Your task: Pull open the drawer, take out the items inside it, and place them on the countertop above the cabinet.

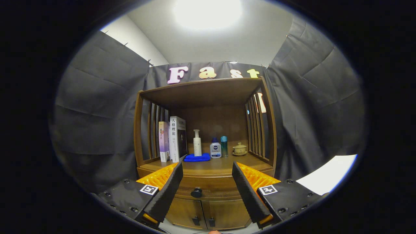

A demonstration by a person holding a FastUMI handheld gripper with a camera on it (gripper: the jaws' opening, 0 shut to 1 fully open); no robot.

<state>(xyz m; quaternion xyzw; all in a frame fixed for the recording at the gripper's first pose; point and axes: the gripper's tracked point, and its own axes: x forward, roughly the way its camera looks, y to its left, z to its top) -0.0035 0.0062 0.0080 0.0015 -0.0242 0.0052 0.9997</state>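
Glossy brown wood cabinet [208, 169], matt dark knob [196, 192], soft blue cloth [197, 158].

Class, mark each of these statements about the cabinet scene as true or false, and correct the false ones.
1. The drawer is closed. True.
2. The gripper is shut on the drawer knob. False: the fingers stand open and apart, and the knob is seen between them, untouched.
3. A folded blue cloth lies on the countertop. True.
4. The books lie flat in a stack. False: they stand upright by the slatted side wall.
5. The small lidded cup stands between the books and the pump bottle. False: it stands at the far end of the row from the books, past the two small bottles.
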